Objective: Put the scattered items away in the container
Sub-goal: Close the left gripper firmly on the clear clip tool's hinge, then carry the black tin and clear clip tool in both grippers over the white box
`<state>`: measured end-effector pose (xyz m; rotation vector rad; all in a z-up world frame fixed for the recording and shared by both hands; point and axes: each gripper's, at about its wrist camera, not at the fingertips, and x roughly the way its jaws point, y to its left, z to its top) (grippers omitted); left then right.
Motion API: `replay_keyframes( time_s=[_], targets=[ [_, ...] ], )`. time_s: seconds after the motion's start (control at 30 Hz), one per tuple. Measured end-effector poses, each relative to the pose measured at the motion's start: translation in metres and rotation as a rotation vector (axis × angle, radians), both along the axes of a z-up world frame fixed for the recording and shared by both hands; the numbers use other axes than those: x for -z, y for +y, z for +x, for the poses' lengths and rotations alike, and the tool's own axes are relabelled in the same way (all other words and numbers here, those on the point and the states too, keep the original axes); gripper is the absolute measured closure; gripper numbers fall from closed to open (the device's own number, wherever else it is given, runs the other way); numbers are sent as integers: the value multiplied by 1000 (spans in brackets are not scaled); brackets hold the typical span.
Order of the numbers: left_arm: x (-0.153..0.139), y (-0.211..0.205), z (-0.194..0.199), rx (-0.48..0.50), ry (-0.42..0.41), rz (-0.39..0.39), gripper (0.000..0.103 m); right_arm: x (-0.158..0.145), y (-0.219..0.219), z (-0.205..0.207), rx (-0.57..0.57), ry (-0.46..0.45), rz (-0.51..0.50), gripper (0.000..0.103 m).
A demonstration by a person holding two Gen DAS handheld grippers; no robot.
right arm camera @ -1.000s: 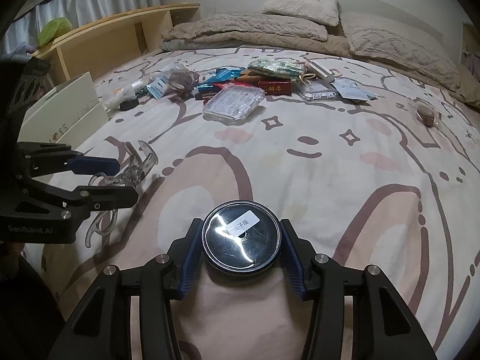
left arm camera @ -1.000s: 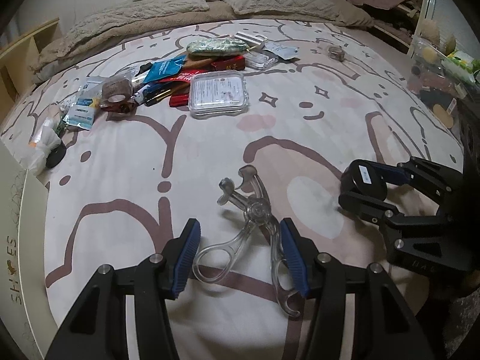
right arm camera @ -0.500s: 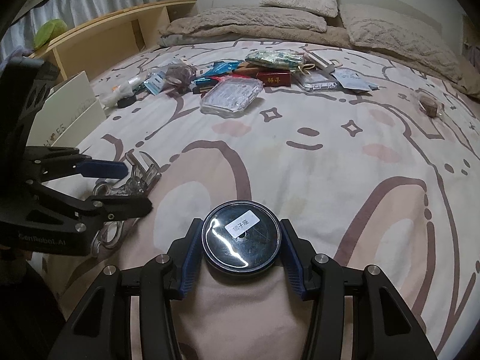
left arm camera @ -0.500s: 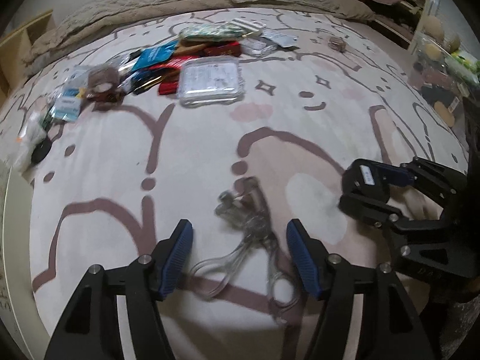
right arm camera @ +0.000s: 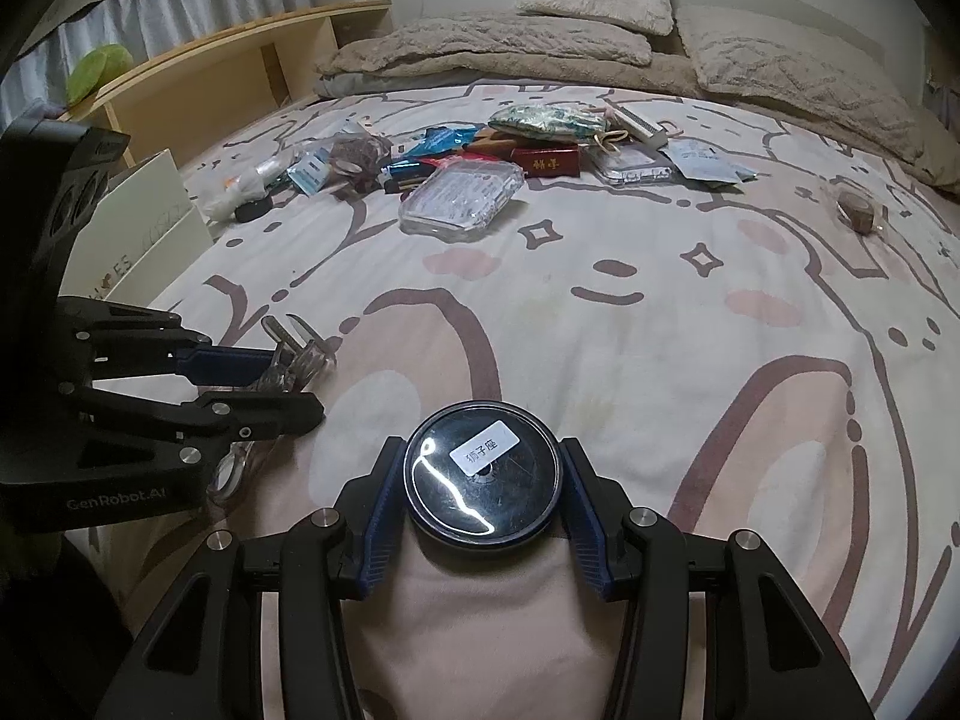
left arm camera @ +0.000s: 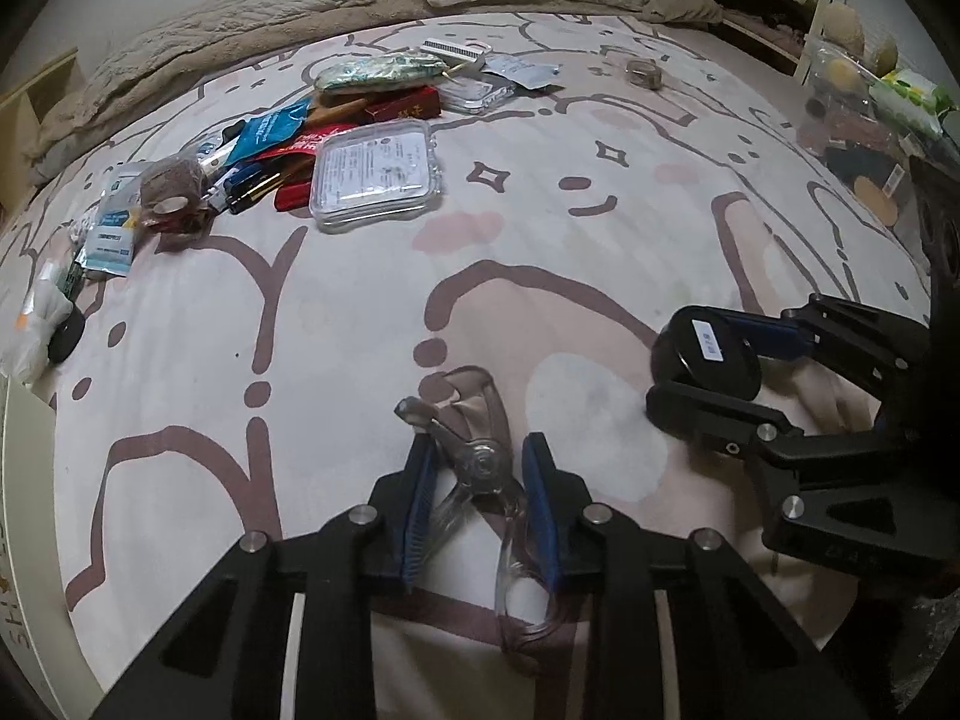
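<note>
Left wrist view: our left gripper (left arm camera: 480, 480) is closing on a clear eyelash curler (left arm camera: 477, 462) that lies on the bedspread (left arm camera: 360, 300). The curler sits between the blue pads at its metal hinge, its loops trailing back toward us. We cannot tell whether the pads press on it yet; the right one looks to touch the plastic. Off to the right, our right gripper (right arm camera: 483, 483) is clamped on a round black tin (right arm camera: 483, 477) with a white label, held just above the cover.

To do this step well, we should let the jaws finish closing over the hinge, the stiffest part, rather than the thin loops (clear plastic can slip or flex). Lifting straight up would likely keep the loops from catching the fabric.

The other scattered items (right arm camera: 456, 168) lie in a heap at the far side of the bed, left of centre, well apart from us. A pale box (right arm camera: 138, 228) at the left edge may be the container, but it is cut off and we cannot see inside it. The near loop is partly hidden under the gripper.
</note>
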<state>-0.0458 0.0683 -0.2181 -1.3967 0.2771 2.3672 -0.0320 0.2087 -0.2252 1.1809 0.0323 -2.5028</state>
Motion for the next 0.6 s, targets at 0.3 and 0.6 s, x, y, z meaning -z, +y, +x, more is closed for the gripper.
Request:
replay_keyframes(
  time_s=[0.3, 0.6],
  targets=[
    [-23, -7, 12, -31, 72, 43, 76, -22, 3, 6, -4, 71, -20, 52],
    [-44, -14, 29, -57, 133, 92, 76, -43, -1, 15, -19, 121, 22, 52]
  ],
)
